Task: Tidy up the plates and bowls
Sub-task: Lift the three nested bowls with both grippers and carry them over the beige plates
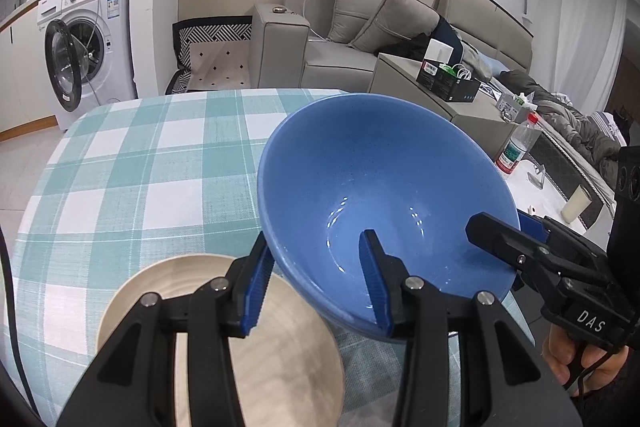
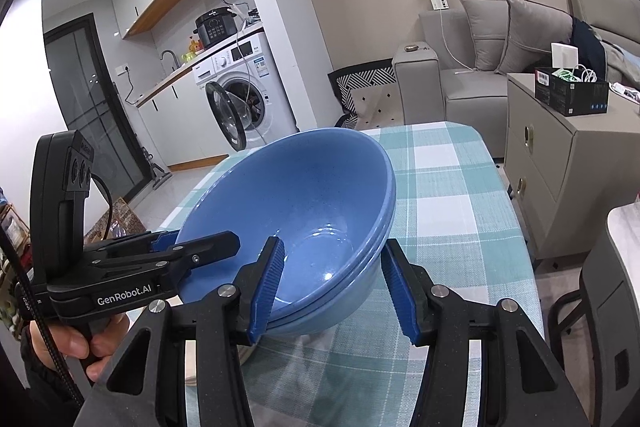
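Two nested blue bowls (image 1: pixel 384 187) (image 2: pixel 304 195) hang tilted above the table, carried by both grippers. My left gripper (image 1: pixel 316 239) is shut on the near rim, one finger inside the bowl and the other against the outer wall. My right gripper (image 2: pixel 333 245) is shut on the opposite rim in the same way. Each gripper also shows in the other's view: the right gripper (image 1: pixel 500 223) at the right rim, the left gripper (image 2: pixel 196 239) at the left rim. A beige plate (image 1: pixel 192 311) lies on the cloth under my left fingers.
The table has a teal-and-white checked cloth (image 1: pixel 140 167) (image 2: pixel 452 195). A grey cabinet (image 2: pixel 560 163) stands close to its right edge and a dark chair (image 2: pixel 600 307) nearer. A water bottle (image 1: pixel 516 147) and a cup (image 1: pixel 576 203) stand on a white surface to the right.
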